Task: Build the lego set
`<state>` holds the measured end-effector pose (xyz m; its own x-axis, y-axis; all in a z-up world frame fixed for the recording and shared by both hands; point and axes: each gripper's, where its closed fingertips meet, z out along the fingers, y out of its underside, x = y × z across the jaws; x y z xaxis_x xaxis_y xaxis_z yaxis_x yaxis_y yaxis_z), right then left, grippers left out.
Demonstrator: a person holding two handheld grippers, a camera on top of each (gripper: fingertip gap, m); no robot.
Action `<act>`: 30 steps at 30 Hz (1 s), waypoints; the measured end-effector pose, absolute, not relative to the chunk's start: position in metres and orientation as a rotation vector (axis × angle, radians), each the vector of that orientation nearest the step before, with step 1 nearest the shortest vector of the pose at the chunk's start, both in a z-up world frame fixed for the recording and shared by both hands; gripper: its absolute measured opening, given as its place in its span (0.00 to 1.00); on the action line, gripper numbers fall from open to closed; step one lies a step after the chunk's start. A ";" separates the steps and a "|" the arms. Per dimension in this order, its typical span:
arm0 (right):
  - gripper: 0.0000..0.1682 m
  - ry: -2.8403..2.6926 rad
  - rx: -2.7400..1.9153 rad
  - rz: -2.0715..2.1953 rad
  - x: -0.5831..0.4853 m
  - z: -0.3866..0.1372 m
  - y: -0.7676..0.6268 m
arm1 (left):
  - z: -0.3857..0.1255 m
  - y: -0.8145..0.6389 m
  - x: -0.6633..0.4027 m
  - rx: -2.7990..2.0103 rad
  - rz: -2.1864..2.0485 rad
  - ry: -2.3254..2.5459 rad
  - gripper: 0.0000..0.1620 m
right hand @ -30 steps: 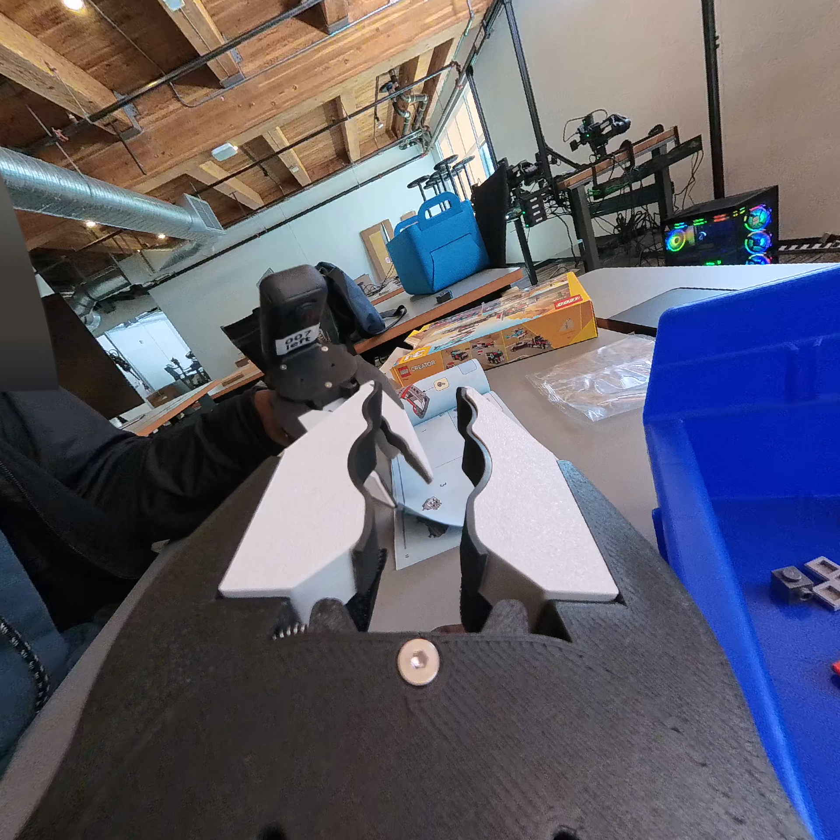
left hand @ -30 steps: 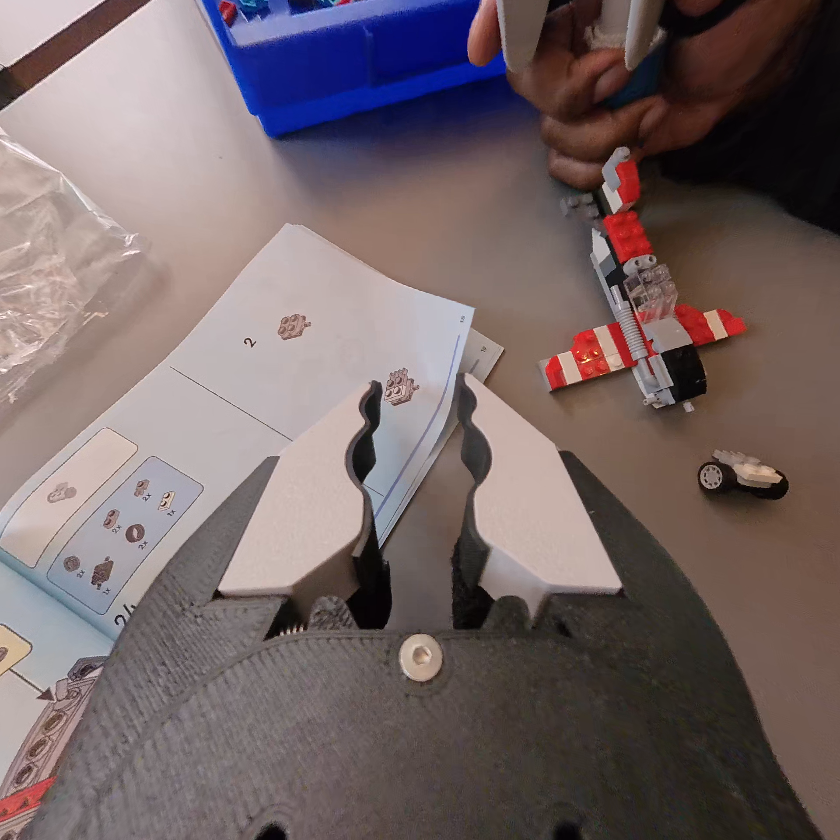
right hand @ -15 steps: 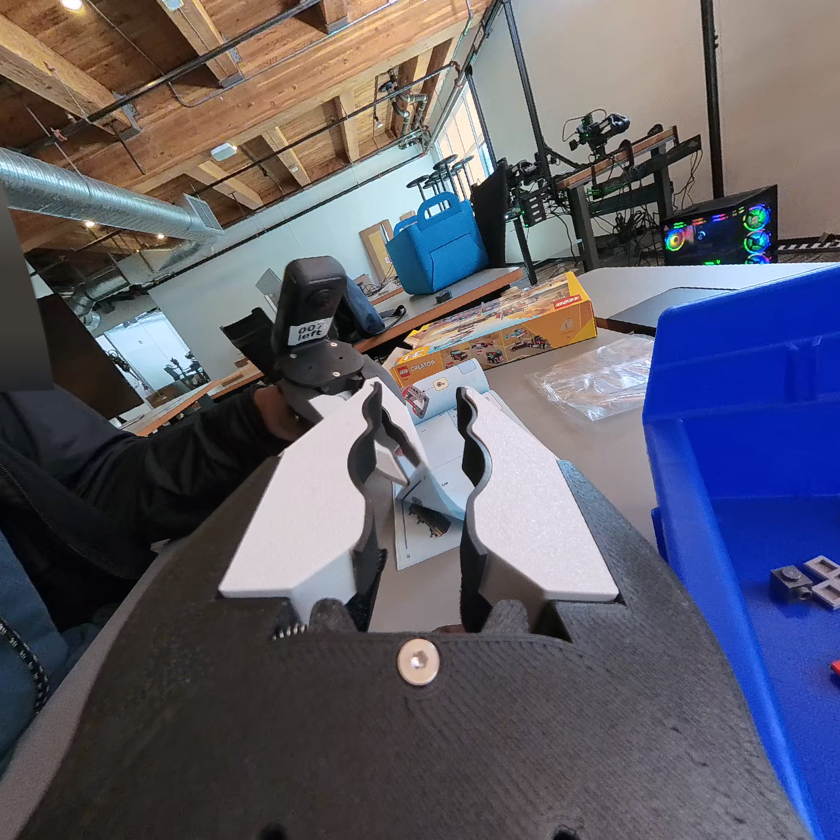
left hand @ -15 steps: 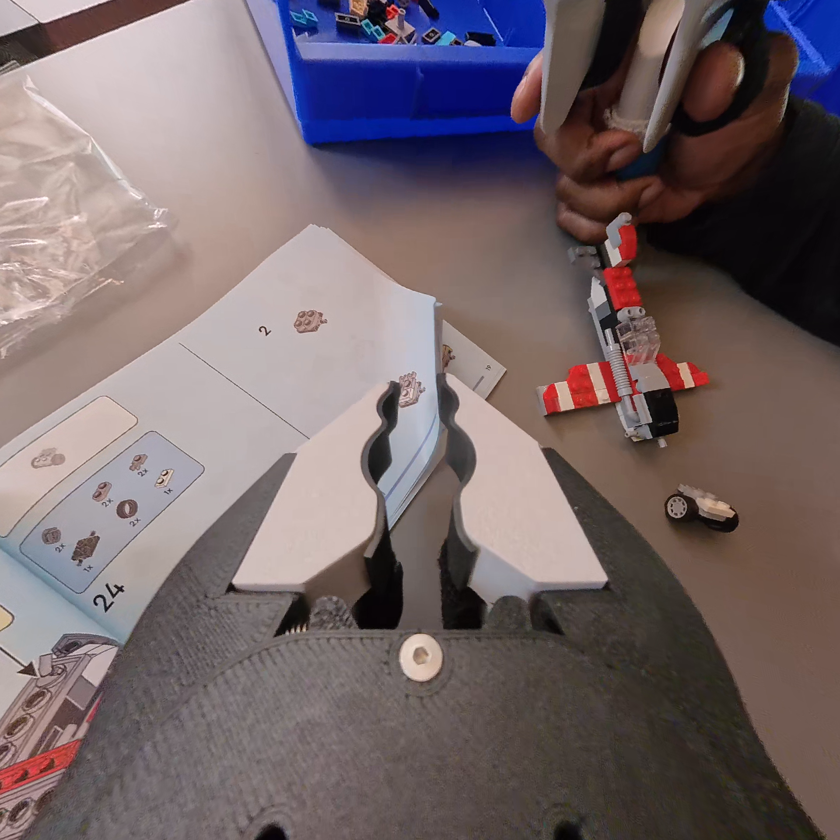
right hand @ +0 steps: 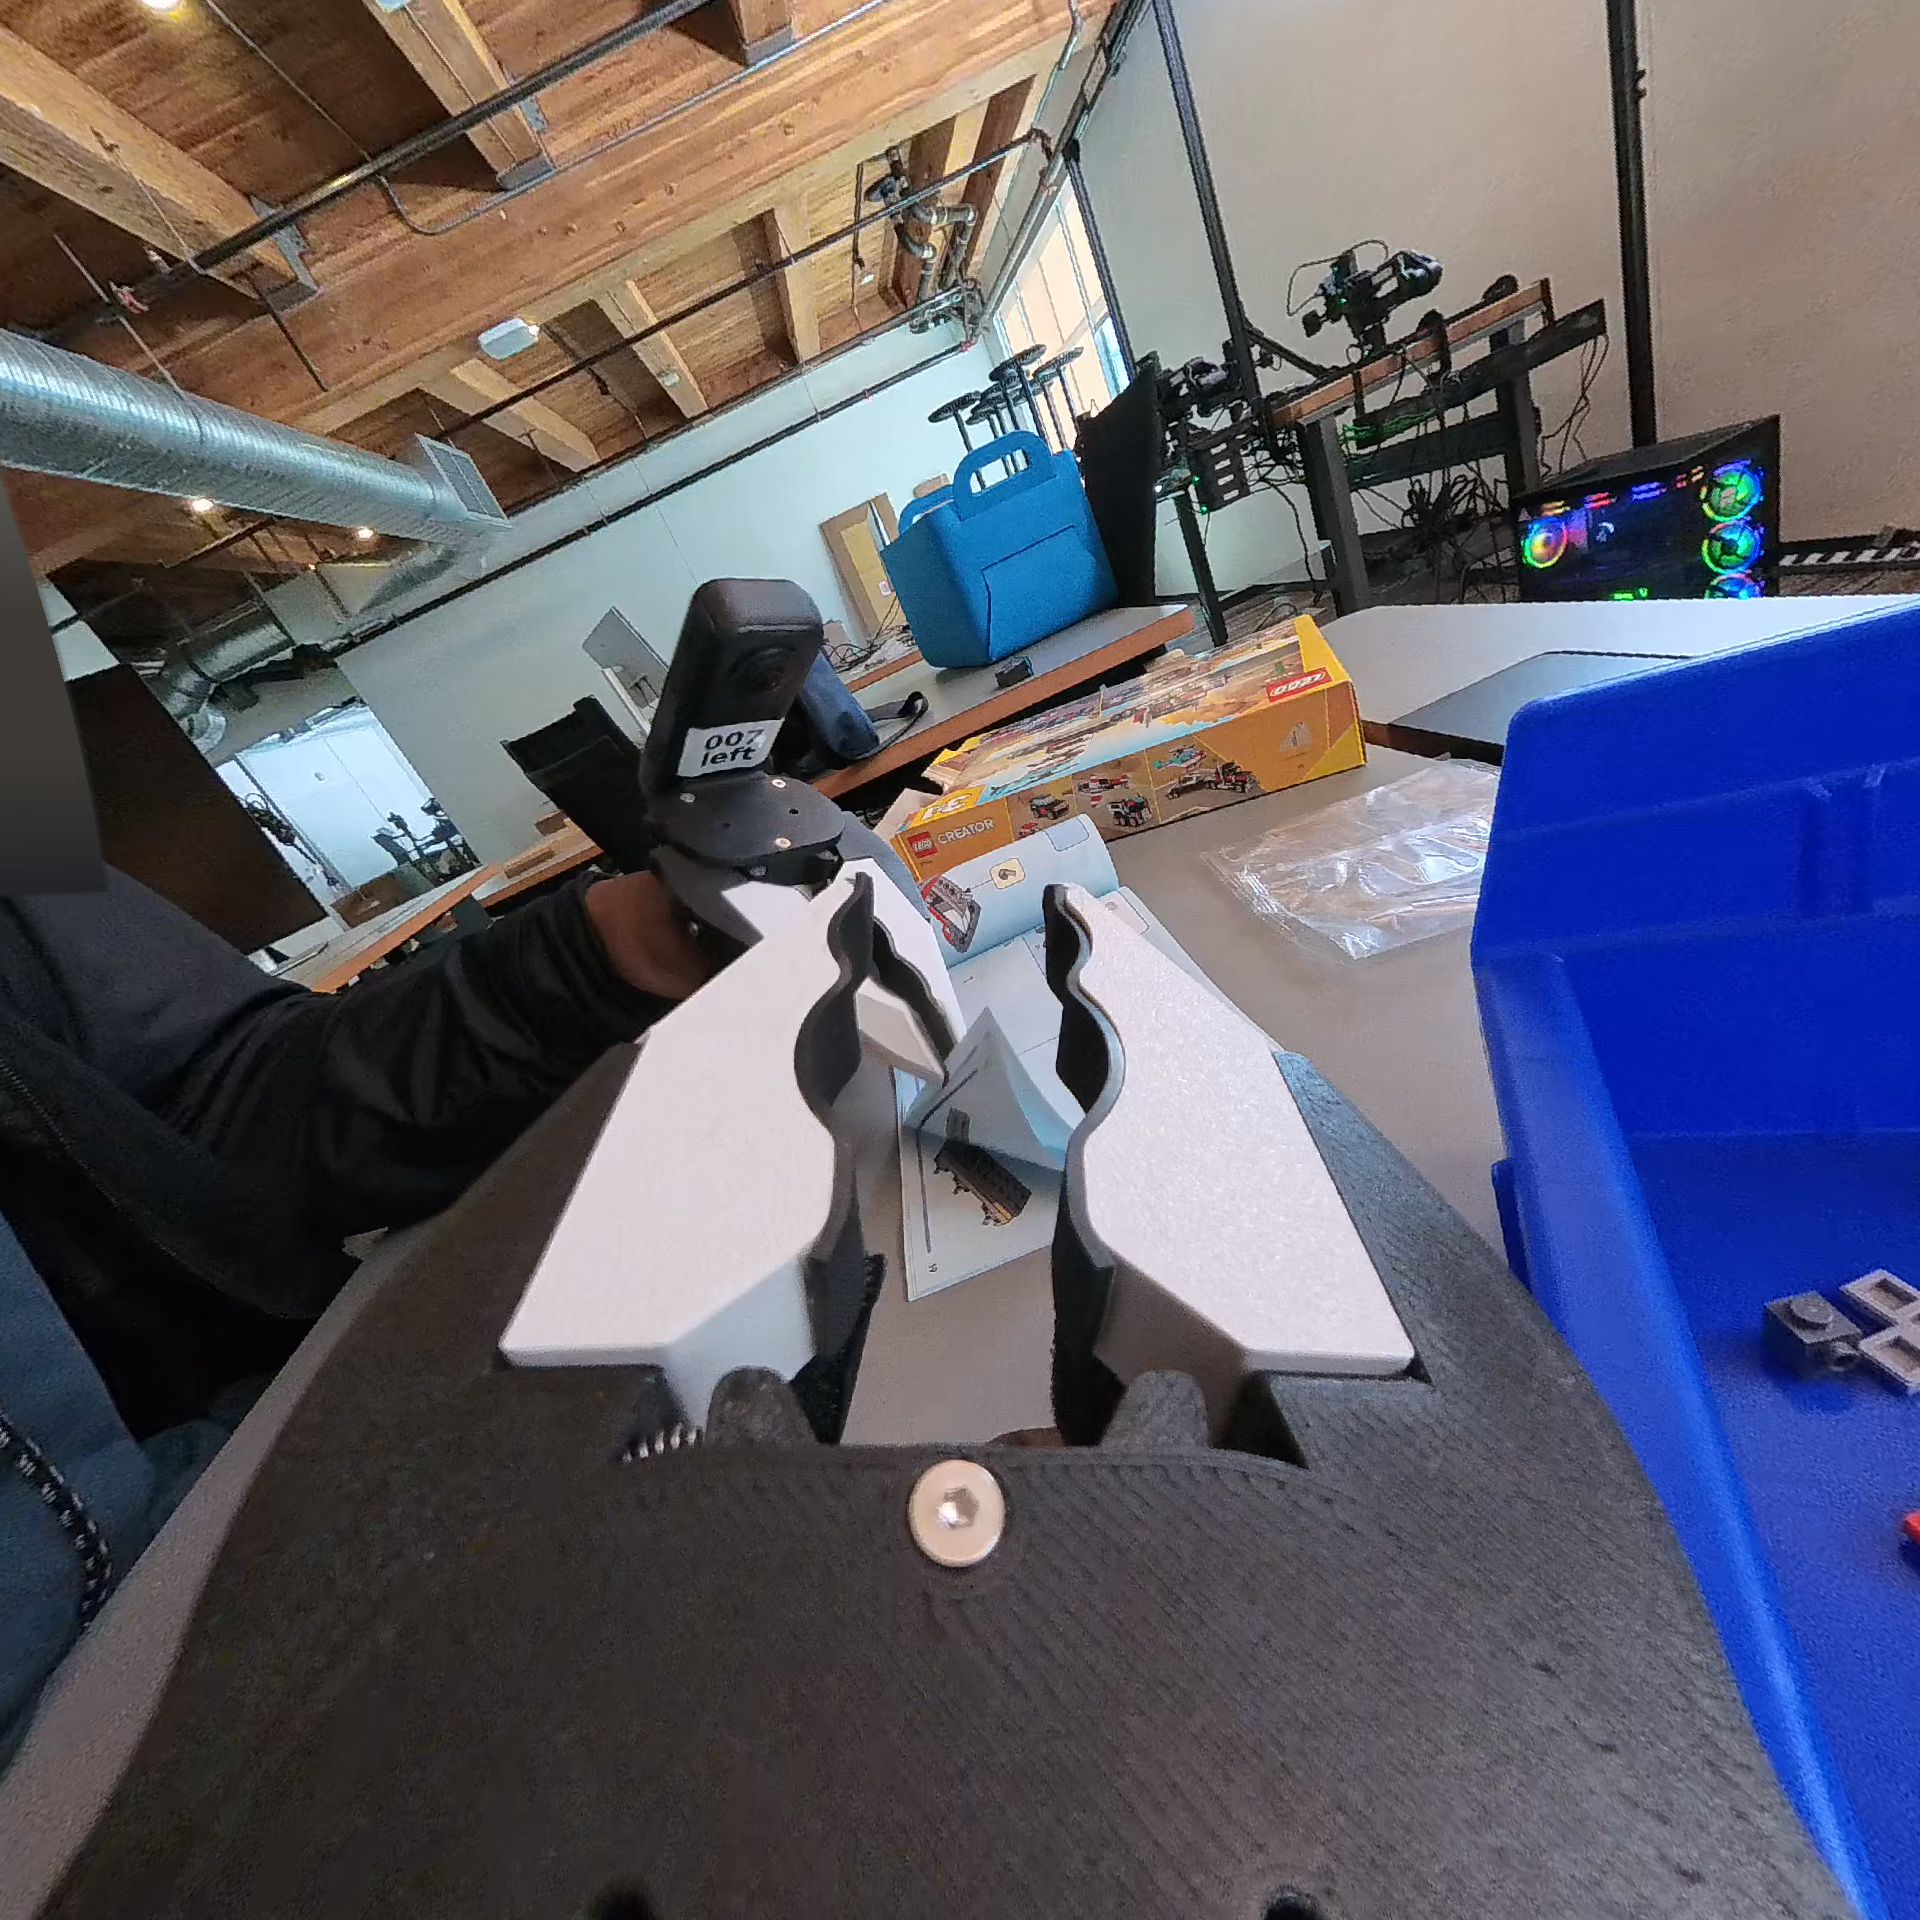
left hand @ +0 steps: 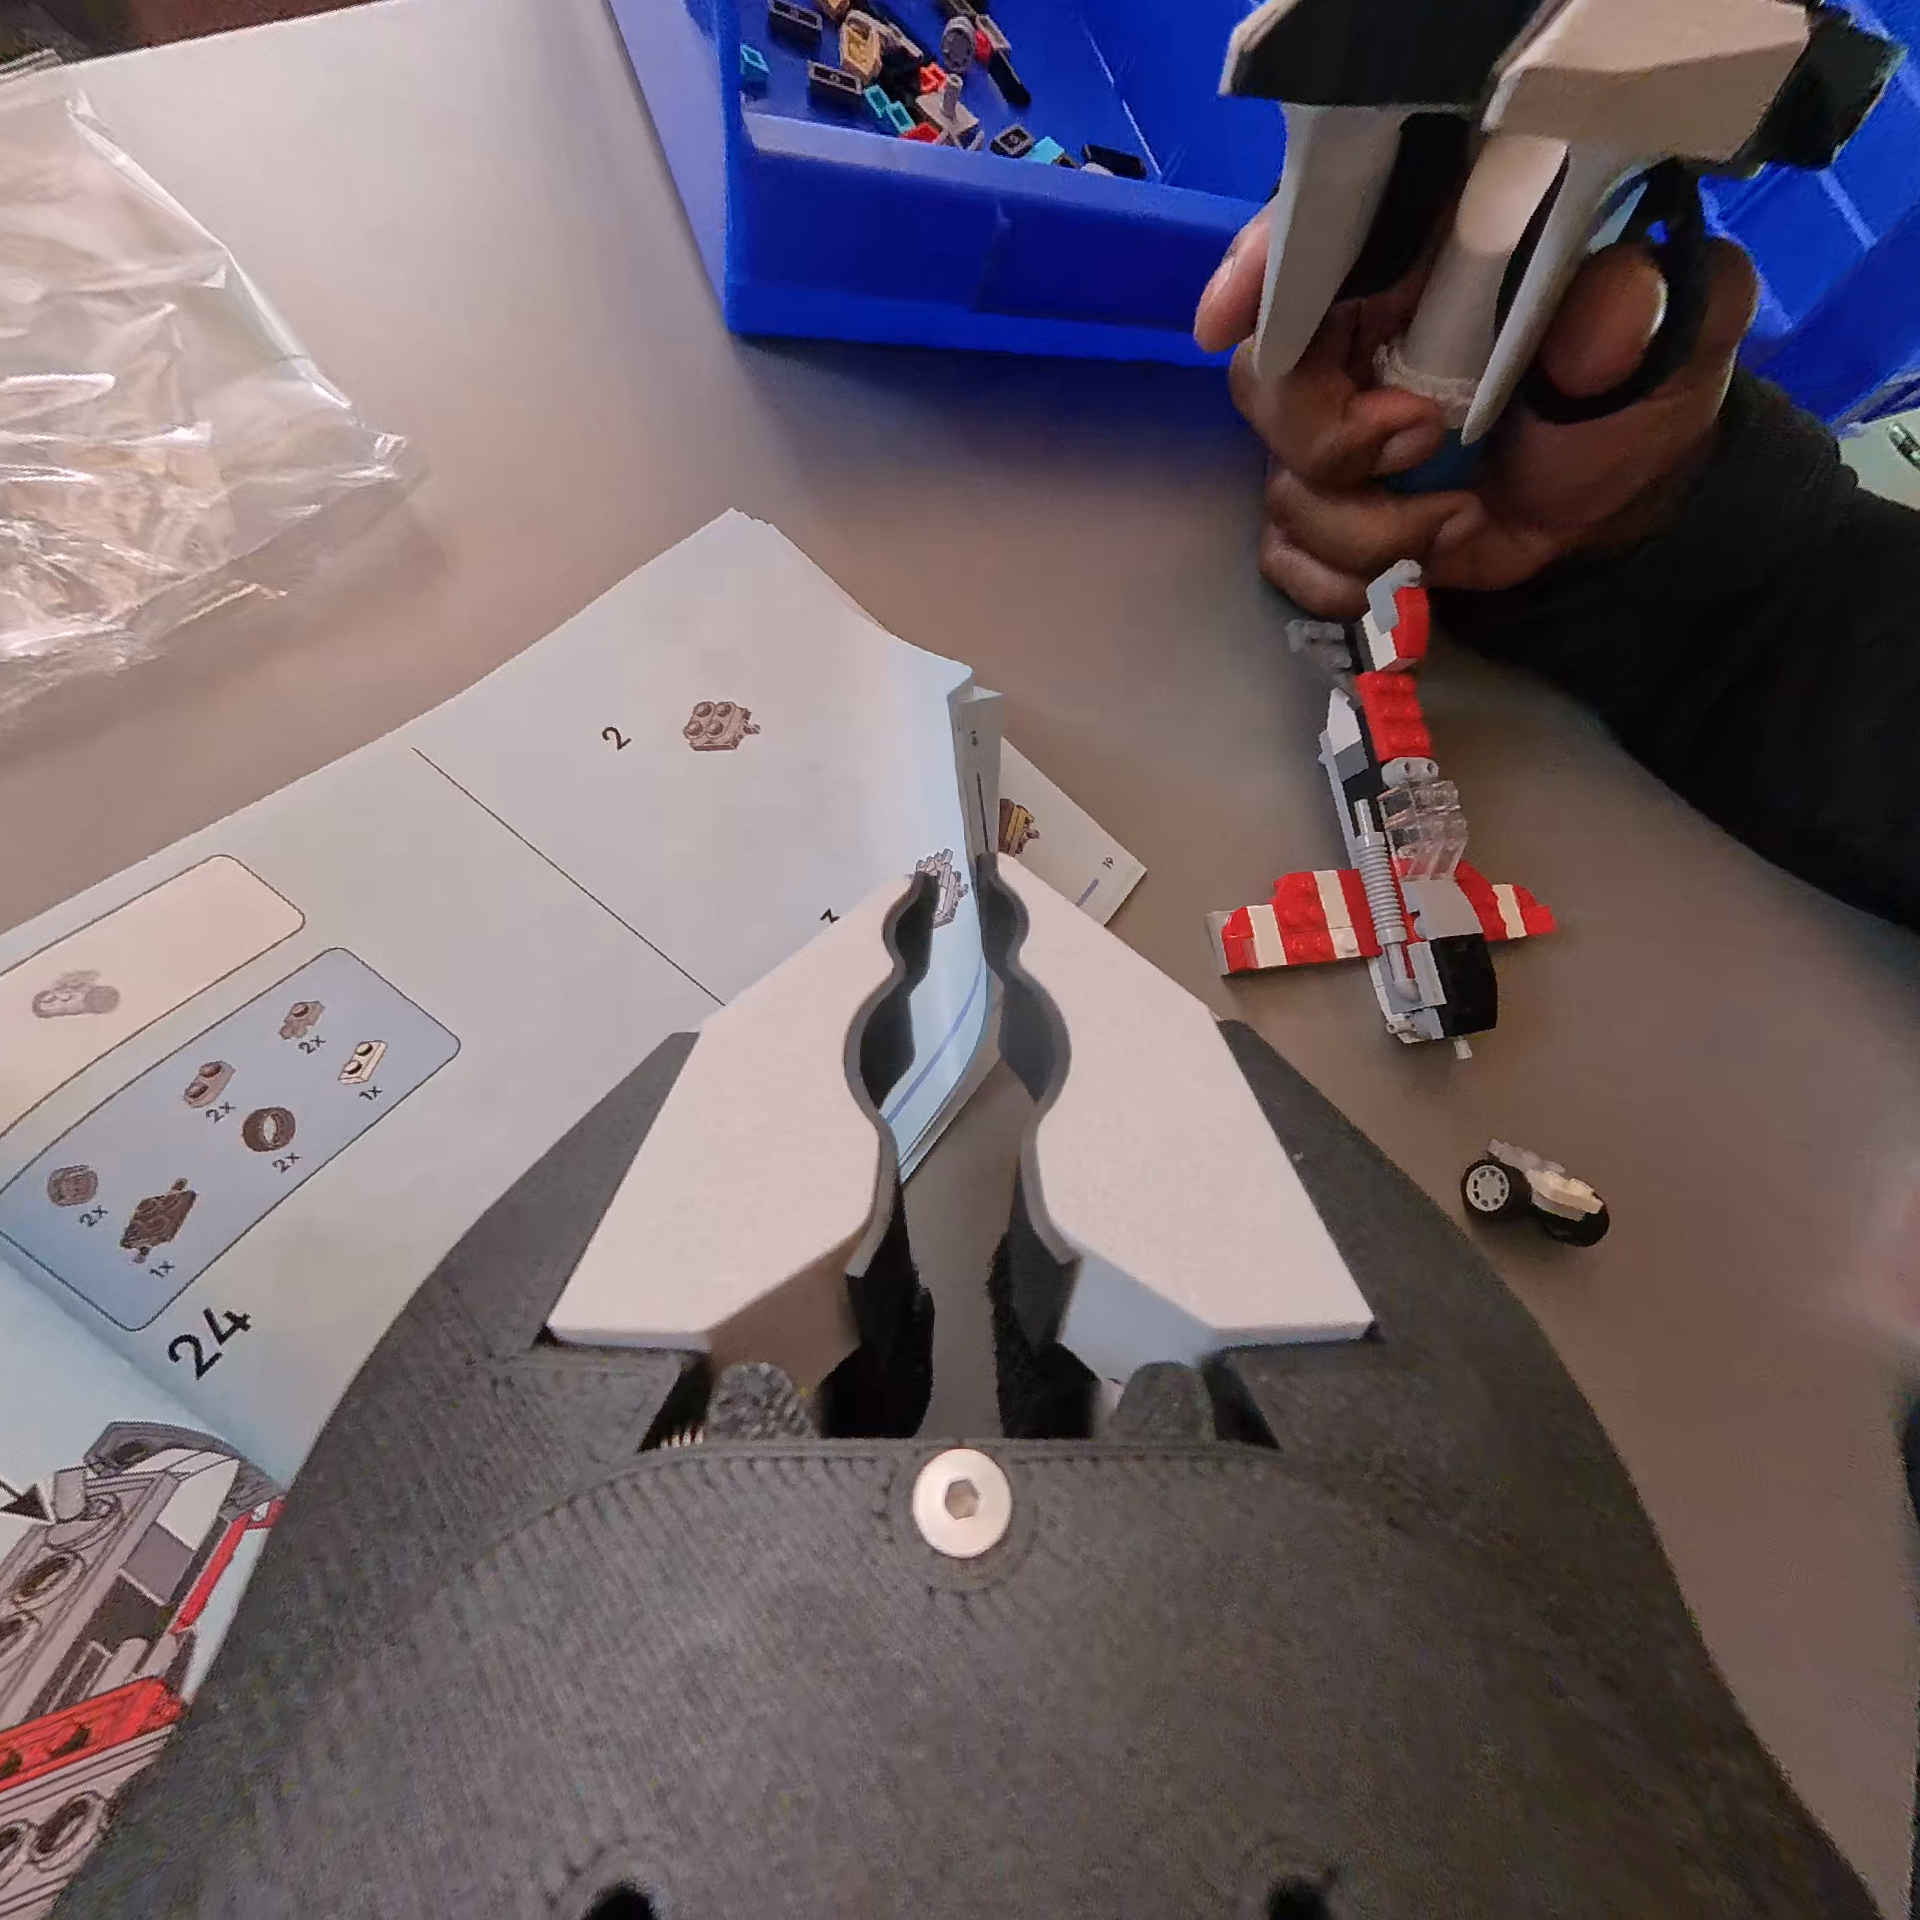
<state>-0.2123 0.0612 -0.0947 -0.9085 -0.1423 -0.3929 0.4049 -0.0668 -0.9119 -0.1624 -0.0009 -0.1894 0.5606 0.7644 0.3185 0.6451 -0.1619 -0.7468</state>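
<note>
Closing over the last second, the left tongs (left hand: 961, 899) had pinched the lifted edge of the instruction booklet (left hand: 665, 821) page, now standing upright between their tips; a page turn looked underway, so the next build step was probably being sought. Right tongs (right hand: 951, 925) sat released, empty, resting by the blue parts bin (right hand: 1662, 935). Right of the left tongs lay the red-and-white plane model (left hand: 1392, 914), with a wheel assembly (left hand: 1536, 1205) nearer, apart on the worktop (left hand: 1195, 520).
</note>
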 end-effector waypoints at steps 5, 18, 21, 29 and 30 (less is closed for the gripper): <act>0.20 1.846 0.281 -2.034 -0.212 -0.095 0.061 | -0.186 -0.003 -0.164 -1.836 0.146 -1.164 0.03; 0.20 1.941 0.311 -1.957 -0.212 -0.106 0.053 | -0.182 -0.004 -0.165 -1.782 0.110 -1.180 0.00; 0.20 2.057 0.378 -1.888 -0.216 -0.120 0.046 | -0.182 -0.004 -0.164 -1.795 0.117 -1.168 0.00; 0.21 2.455 0.350 -1.676 -0.206 -0.158 0.029 | -0.188 0.004 -0.159 -1.914 0.168 -1.093 0.00; 0.21 2.505 0.345 -1.652 -0.206 -0.163 0.027 | -0.188 0.004 -0.159 -1.915 0.166 -1.090 0.00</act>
